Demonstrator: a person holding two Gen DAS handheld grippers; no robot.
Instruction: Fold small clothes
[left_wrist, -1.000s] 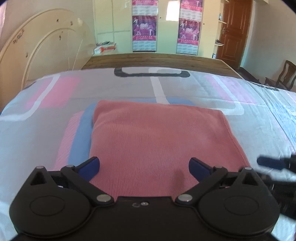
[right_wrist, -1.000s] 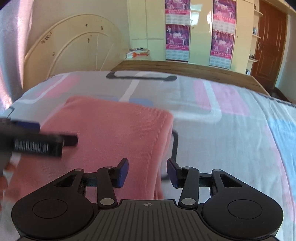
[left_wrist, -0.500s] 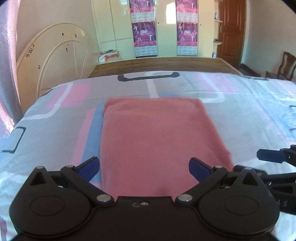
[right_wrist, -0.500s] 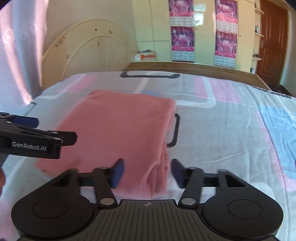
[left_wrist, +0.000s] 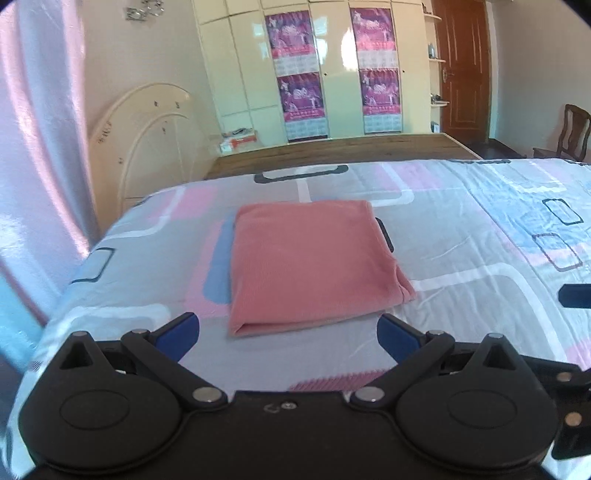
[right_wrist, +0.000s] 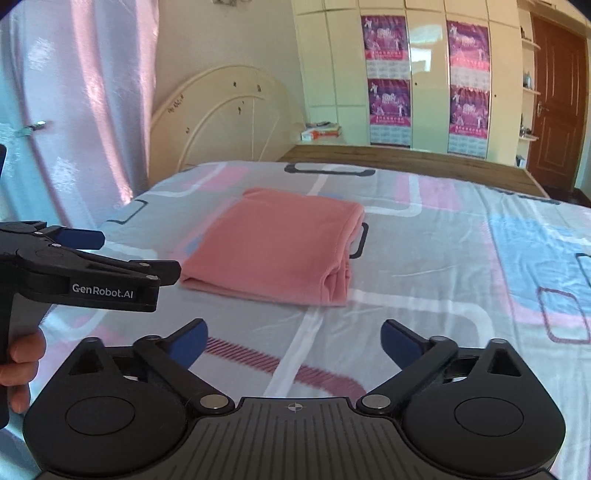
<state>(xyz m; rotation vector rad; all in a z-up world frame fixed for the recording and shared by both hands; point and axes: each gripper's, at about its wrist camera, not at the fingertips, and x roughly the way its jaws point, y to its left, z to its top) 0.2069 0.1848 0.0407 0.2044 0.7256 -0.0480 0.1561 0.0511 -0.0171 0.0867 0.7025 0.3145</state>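
A pink garment (left_wrist: 306, 266) (right_wrist: 273, 247) lies folded into a neat rectangle on the patterned bed sheet (left_wrist: 461, 240) (right_wrist: 424, 258). My left gripper (left_wrist: 288, 328) hovers just short of its near edge, open and empty. My right gripper (right_wrist: 295, 336) is held back from the near right corner; its jaws are opening wide and nothing is between them. In the right wrist view the left gripper (right_wrist: 129, 253) appears at the left, held by a hand (right_wrist: 22, 362). One finger (left_wrist: 576, 295) of the right gripper shows at the left wrist view's right edge.
A cream headboard (left_wrist: 147, 147) (right_wrist: 221, 118) and a pink curtain (left_wrist: 37, 147) stand at the left. Beyond the bed run a wooden ledge (left_wrist: 332, 147) and a wardrobe with posters (left_wrist: 332, 74). A brown door (left_wrist: 461, 66) and a chair (left_wrist: 572, 133) are at the right.
Both grippers have drawn back and up from the garment, which now looks smaller and lies clear of the fingers. The right jaws have spread from narrow to wide.
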